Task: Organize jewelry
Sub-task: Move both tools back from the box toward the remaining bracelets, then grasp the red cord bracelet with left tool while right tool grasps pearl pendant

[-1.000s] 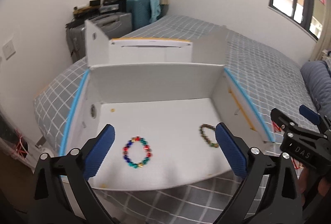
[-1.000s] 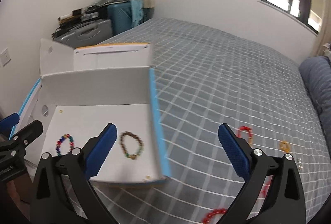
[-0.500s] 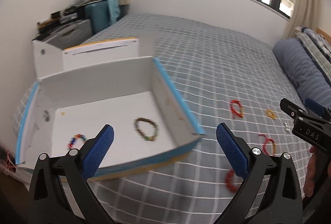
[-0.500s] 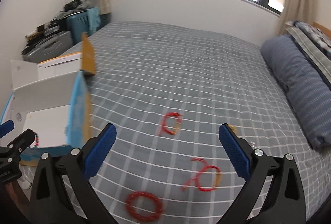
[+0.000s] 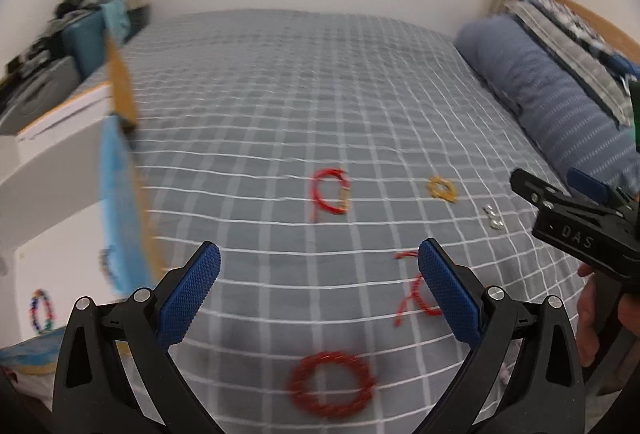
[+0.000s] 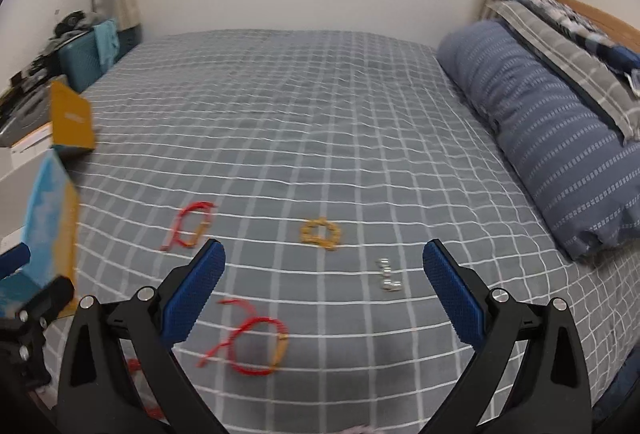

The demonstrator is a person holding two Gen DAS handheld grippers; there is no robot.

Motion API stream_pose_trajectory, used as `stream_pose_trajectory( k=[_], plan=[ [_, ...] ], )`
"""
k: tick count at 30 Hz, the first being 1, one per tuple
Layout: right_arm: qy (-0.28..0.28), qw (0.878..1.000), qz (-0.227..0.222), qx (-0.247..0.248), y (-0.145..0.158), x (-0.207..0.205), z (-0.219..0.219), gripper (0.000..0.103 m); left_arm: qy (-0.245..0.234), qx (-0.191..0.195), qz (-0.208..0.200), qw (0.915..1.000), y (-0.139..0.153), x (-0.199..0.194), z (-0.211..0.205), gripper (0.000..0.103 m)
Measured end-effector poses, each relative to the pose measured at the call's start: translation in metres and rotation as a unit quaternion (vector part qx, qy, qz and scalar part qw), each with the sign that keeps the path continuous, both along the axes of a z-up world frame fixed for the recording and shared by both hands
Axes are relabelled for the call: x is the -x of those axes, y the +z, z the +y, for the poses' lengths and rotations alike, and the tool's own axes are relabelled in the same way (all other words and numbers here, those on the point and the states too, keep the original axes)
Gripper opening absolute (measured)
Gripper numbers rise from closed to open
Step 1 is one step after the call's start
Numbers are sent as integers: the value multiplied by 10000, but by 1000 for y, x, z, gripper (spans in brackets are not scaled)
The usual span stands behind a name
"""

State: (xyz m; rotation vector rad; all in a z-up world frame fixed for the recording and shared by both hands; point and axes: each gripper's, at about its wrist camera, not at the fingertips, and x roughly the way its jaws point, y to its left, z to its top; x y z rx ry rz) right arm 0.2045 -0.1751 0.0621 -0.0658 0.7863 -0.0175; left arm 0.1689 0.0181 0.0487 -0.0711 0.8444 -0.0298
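Observation:
My left gripper [image 5: 318, 290] is open and empty above the grey checked bed. A red bead bracelet [image 5: 332, 384] lies just below it, a red cord bracelet [image 5: 414, 298] by its right finger, another red cord bracelet [image 5: 330, 191] farther off. A yellow bracelet [image 5: 441, 189] and small silver pieces [image 5: 493, 218] lie to the right. My right gripper [image 6: 324, 282] is open and empty over a red cord bracelet [image 6: 256, 340], the yellow bracelet [image 6: 320, 232] and the silver pieces [image 6: 387, 276]. The white box [image 5: 48, 169] at left holds a multicoloured bead bracelet [image 5: 41, 310].
A long blue striped pillow [image 6: 552, 153] lies along the bed's right side, with folded bedding behind it. Suitcases and clutter [image 6: 80, 49] stand beyond the bed's far left corner. The box's blue-edged wall [image 6: 48, 226] rises at left.
Both grippers have swung right, away from the white box and over the loose bracelets on the bed. The box has slid to the left edge of both views. Both jaws stay open.

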Motion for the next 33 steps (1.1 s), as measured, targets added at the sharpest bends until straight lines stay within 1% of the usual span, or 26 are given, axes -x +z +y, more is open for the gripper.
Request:
stream_pose_trajectory(
  k=[2, 5, 9, 12, 15, 19, 20, 22, 23, 25, 27, 28, 30, 31, 33],
  plan=[
    [-73, 9999, 80, -14, -13, -7, -12, 95, -157, -26, 148, 9998, -16, -14, -18, 97],
    [-100, 9997, 218, -11, -38, -16, -28, 95, -384, -156, 312, 9987, -41, -25, -39, 97],
    [-165, 9980, 607, -70, -68, -36, -42, 85, -640, -56, 654, 9958, -74, -33, -57, 97],
    [-80, 9977, 671, -14, -76, -42, -42, 85, -798, -120, 765, 9938, -90, -36, -70, 97],
    [-102, 9965, 826, -50, -85, -50, -47, 84, -901, -178, 884, 9918, -103, -39, -80, 97],
    [-107, 9948, 1002, -120, -93, -59, -50, 77, -919, -113, 1007, 9906, -116, -44, -84, 95],
    [-124, 9944, 1045, -102, -96, -61, -51, 76, -909, -85, 1044, 9903, -118, -46, -83, 93],
    [-141, 9935, 1124, -102, -100, -64, -53, 69, -873, -54, 1081, 9903, -120, -49, -83, 91],
    [-148, 9929, 1174, -102, -103, -65, -53, 68, -863, -43, 1074, 9905, -121, -49, -83, 89],
    [-190, 9921, 1233, -97, -107, -67, -55, 60, -840, -55, 1068, 9907, -121, -48, -81, 85],
    [-246, 9913, 1289, -108, -111, -69, -57, 53, -839, -134, 1083, 9905, -121, -47, -80, 76],
    [-242, 9910, 1308, -114, -112, -69, -58, 50, -828, -171, 1095, 9904, -121, -47, -79, 73],
    [-228, 9905, 1351, -97, -115, -71, -59, 46, -784, -225, 1112, 9904, -120, -46, -76, 62],
    [-229, 9904, 1362, -86, -116, -72, -59, 44, -776, -254, 1118, 9904, -120, -45, -75, 60],
    [-241, 9898, 1402, -105, -118, -73, -60, 40, -750, -312, 1117, 9904, -118, -45, -73, 50]
  ],
)
